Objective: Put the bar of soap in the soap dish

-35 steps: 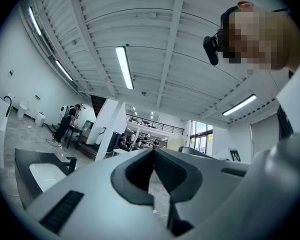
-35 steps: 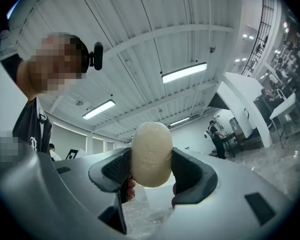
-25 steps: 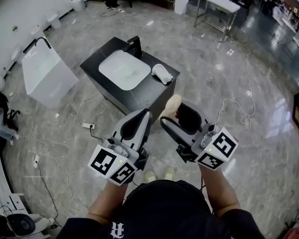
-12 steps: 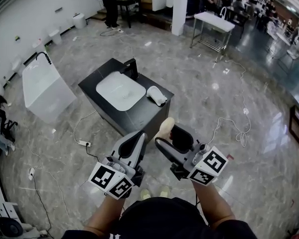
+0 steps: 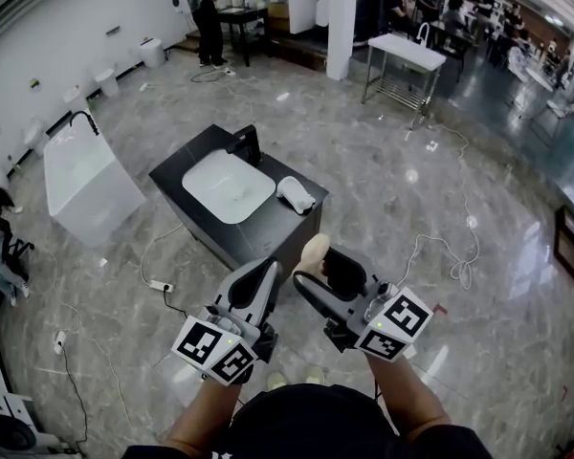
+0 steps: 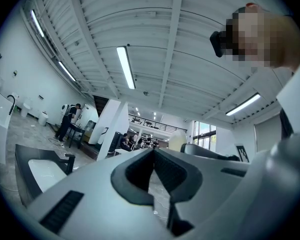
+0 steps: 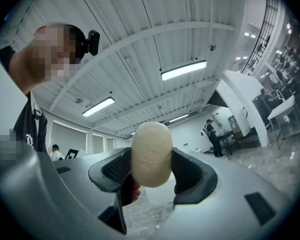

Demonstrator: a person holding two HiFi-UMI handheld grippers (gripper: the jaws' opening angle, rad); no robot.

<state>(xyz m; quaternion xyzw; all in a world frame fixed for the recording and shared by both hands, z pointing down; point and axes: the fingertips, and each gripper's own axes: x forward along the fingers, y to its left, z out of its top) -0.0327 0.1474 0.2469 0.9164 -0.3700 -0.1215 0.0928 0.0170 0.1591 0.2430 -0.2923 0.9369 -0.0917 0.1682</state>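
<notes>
right gripper clamps soap | soap dish contents unclear

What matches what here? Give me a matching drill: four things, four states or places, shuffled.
1. bar of soap
2. soap dish
3. left hand-held gripper
4. basin

A. jaws together, nothing between them
B. white, set into the black counter
C. on the counter, beside the basin
D. clamped in the right hand-held gripper

Pairs: 1-D, 2-C, 3-A, 4-B
</notes>
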